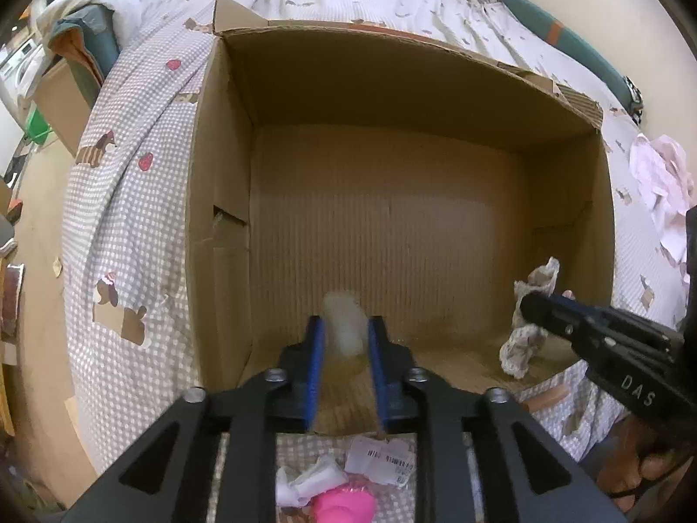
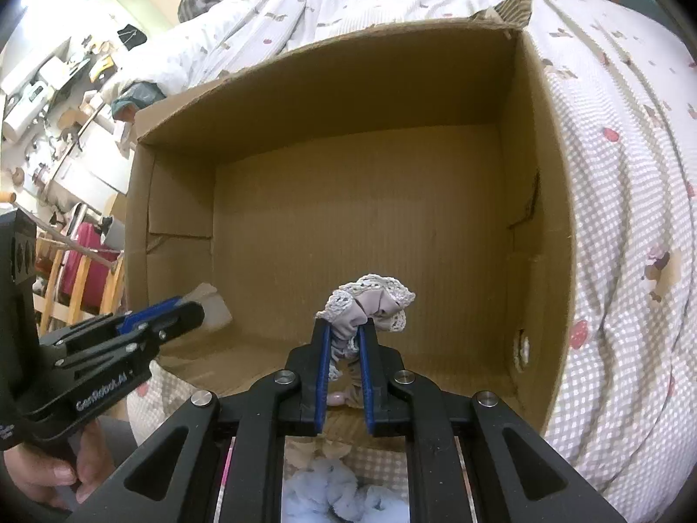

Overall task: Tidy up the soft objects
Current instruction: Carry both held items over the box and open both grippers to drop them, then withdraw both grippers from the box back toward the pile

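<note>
Broadly, a bed is filling both views, its checked bedspread (image 1: 126, 226) printed with dogs and strawberries and lying rumpled around everything else. A large open cardboard box (image 1: 218, 200) is sitting on that bedspread, its brown floor bare across the middle and far end. Both grippers are pointing steeply down over the box's near edge. The left gripper (image 1: 345, 331) is standing with its blue pads slightly apart; a pale, blurred soft object (image 1: 344, 327) is sitting between them, and the pads are not visibly pressing on it. From the right wrist view the same pale piece (image 2: 213, 305) is appearing just past the left fingertips, near the box's left wall. The right gripper (image 2: 346, 337) is pinching a lace-trimmed beige fabric piece (image 2: 370, 300), jaws nearly together, the bunched cloth spilling above the tips over the box's near right part. A hand (image 2: 52, 475) is gripping the left tool's handle at the lower left. Outside the box, near its front wall, a pink object (image 1: 344, 505), a white crumpled cloth (image 1: 305, 479) and a barcoded tag (image 1: 383, 457) are lying on the bedspread. A pale pink garment (image 1: 662, 183) is resting to the right of the box.
</note>
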Demonstrator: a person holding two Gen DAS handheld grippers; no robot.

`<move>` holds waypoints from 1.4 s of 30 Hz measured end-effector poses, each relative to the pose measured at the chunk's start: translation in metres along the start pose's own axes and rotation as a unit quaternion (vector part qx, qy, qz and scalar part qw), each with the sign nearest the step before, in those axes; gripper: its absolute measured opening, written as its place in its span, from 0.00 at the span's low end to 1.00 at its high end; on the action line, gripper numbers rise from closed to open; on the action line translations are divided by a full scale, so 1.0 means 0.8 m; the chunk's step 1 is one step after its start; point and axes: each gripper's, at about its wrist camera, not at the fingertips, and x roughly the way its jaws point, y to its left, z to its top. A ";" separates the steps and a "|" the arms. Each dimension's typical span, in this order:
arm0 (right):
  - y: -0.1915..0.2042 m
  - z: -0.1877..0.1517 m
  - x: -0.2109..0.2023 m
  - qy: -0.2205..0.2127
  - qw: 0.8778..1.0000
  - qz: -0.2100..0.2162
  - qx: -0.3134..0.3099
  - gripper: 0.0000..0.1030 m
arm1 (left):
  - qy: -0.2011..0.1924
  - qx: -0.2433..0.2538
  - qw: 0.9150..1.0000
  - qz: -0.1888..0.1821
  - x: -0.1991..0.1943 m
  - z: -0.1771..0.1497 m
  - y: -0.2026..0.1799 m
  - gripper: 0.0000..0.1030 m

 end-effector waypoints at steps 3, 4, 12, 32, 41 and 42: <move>-0.004 0.002 -0.007 -0.011 1.000 0.007 0.009 0.16 | -0.010 0.010 1.000 0.004 -0.007 0.001 -0.007 0.42; -0.005 0.003 -0.010 -0.015 1.000 0.009 0.012 0.19 | -0.015 0.011 1.000 0.008 -0.008 0.001 -0.008 0.59; -0.012 0.010 -0.023 -0.039 0.999 -0.006 0.027 0.87 | -0.045 0.007 0.999 0.023 -0.023 0.004 -0.003 0.70; -0.012 -0.003 -0.054 -0.058 0.997 0.008 0.046 0.87 | -0.078 0.011 0.996 0.031 -0.053 -0.008 0.002 0.70; -0.014 -0.026 -0.081 -0.064 0.996 0.018 0.059 0.87 | -0.091 0.006 0.995 0.048 -0.091 -0.035 0.016 0.70; -0.016 -0.028 -0.084 -0.065 0.996 0.018 0.063 0.87 | -0.089 -0.001 0.995 0.047 -0.094 -0.041 0.020 0.70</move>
